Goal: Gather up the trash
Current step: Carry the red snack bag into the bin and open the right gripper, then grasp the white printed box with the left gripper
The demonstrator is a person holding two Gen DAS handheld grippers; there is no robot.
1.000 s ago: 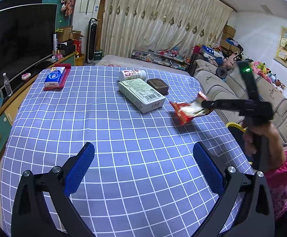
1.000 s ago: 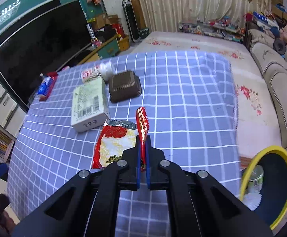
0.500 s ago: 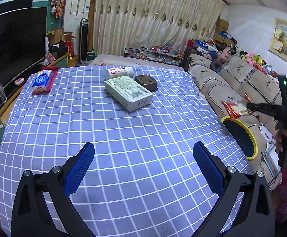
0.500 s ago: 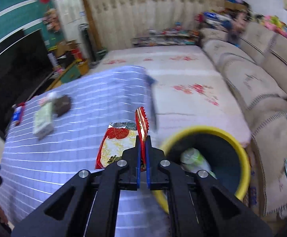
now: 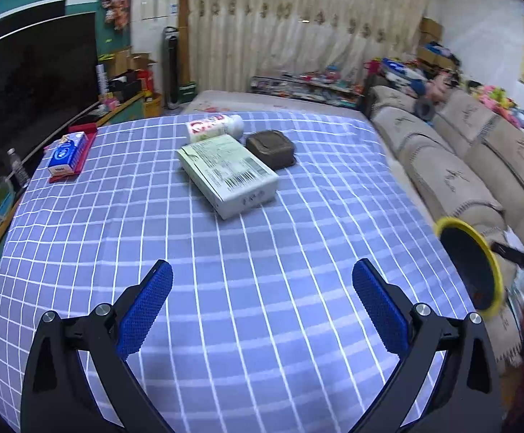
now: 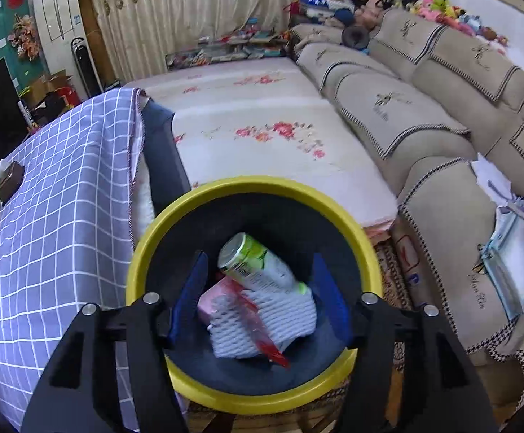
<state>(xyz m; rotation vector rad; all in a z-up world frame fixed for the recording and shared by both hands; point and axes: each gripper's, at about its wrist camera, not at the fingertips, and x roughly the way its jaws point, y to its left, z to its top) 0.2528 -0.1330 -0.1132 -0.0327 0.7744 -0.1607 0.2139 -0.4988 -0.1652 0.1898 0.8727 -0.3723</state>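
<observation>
- The right tongs (image 6: 258, 288) hang straight over the yellow-rimmed bin (image 6: 334, 198) beside the worktop (image 6: 63, 187), and their jaws have just been opening — nothing is pinched between the blue pads now.
- The red snack wrapper (image 6: 258, 328) lies loose inside the bin, slanted across a white mesh sleeve (image 6: 280, 310), with a green-and-white can (image 6: 254, 263) and a pink packet (image 6: 213, 297) beside it. The drop looks done.
- To finish it cleanly, I'd lift the right tongs straight up before swinging away, so the fingers don't catch the rim or drag the wrapper back out.
- The left tongs (image 5: 262, 310) are spread wide and empty above the checked cloth, with no trash near them.
- What is left on the worktop sits towards the far side: a pale green carton (image 5: 227, 175), a white bottle (image 5: 214, 127) lying on its side behind it, and a dark brown square box (image 5: 271, 148) touching the carton's corner.
- A blue pack on a red tray (image 5: 67, 153) lies well apart on the left — whether that counts as trash I can't say.
- The carton is wide; grip it across its narrow side.
</observation>
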